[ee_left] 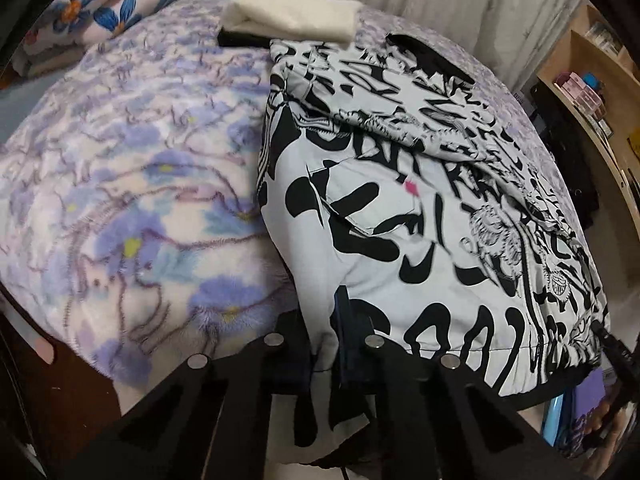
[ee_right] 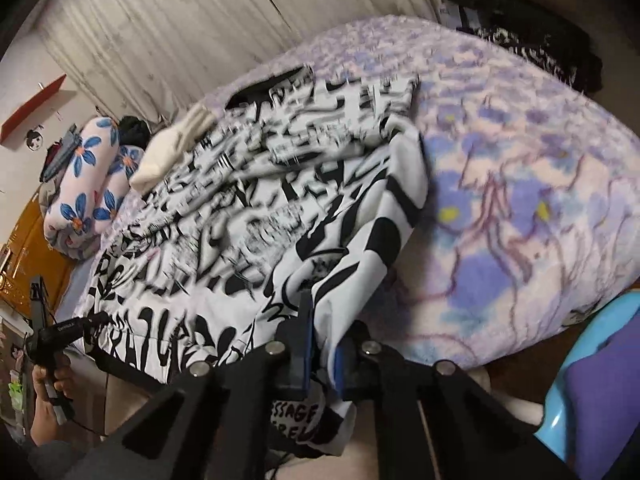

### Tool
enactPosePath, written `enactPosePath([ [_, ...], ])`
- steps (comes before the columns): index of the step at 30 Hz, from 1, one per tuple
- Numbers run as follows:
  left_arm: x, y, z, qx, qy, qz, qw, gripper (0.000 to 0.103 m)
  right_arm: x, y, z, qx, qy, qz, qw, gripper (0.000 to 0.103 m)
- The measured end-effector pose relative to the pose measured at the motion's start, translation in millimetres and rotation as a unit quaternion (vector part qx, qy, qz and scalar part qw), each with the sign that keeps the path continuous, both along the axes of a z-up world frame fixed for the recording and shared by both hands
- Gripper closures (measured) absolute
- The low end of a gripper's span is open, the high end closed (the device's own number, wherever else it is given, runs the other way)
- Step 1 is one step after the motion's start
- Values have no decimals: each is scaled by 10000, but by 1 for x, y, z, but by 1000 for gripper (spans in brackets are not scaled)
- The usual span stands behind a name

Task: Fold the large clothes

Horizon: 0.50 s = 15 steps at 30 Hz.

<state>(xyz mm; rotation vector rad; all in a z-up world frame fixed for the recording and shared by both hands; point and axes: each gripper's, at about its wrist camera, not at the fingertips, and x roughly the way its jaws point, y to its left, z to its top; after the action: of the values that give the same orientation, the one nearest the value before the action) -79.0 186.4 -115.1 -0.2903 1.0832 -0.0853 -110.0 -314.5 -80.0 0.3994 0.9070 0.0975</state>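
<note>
The left gripper (ee_left: 326,344) and the right gripper (ee_right: 320,344) each pinch a near hem corner of the black-and-white printed garment (ee_left: 400,208), which lies on the purple floral blanket (ee_left: 132,168). The cloth looks soft, light and limp; the corners seem the best grip. Beyond the garment lies a folded white cloth (ee_left: 292,12). Only the right wrist view shows a hand (ee_right: 48,384).

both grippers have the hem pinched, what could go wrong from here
1. The left gripper and right gripper each clamp only a thin edge of the black-and-white printed garment; the fabric may slip out when lifted.
2. The folded-in layer near the collar looks loose and could fall open.
3. The garment's far end lies close to the folded cream cloth; folding forward might land on it.
</note>
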Motion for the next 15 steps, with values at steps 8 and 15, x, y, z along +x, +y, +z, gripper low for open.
enactPosePath([
  [8, -12, -6, 42, 353, 104, -331, 9988, 97, -12, -3, 42, 43, -282, 0, 9996, 97],
  [15, -23, -2, 57, 80, 320, -438, 9985, 97, -18, -22, 50, 264, -253, -134, 9992, 97],
])
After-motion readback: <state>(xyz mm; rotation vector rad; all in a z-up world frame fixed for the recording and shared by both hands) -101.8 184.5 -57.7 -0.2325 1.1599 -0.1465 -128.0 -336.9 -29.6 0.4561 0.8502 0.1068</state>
